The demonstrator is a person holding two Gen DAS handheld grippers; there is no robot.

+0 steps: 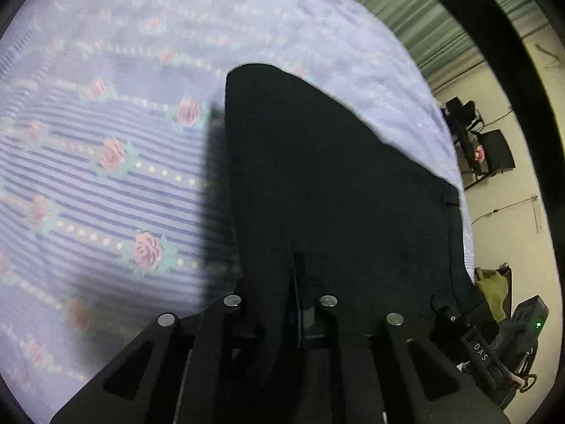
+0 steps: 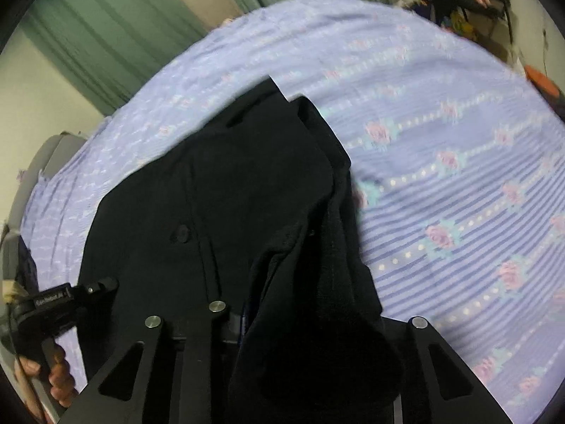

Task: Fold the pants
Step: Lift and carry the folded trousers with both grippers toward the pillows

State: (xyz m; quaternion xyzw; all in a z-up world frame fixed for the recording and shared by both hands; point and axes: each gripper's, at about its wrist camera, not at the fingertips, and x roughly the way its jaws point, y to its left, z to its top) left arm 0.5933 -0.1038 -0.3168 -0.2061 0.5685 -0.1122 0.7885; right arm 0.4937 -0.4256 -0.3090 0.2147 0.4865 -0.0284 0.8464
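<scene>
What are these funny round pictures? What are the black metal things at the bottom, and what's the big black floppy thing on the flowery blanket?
A person holds a grabbing tool in each hand, and a little camera rides on each one. Its lens bends the view, so the pictures look round. One picture comes from the left tool, the other from the right tool. The black metal bars are the tools' own arms. The floppy thing is a pair of black pants, being folded on a purple bedsheet with pink roses. Both tools are pinching the pants. In the right picture you can spot the person's fingers holding the other tool's handle.
</scene>
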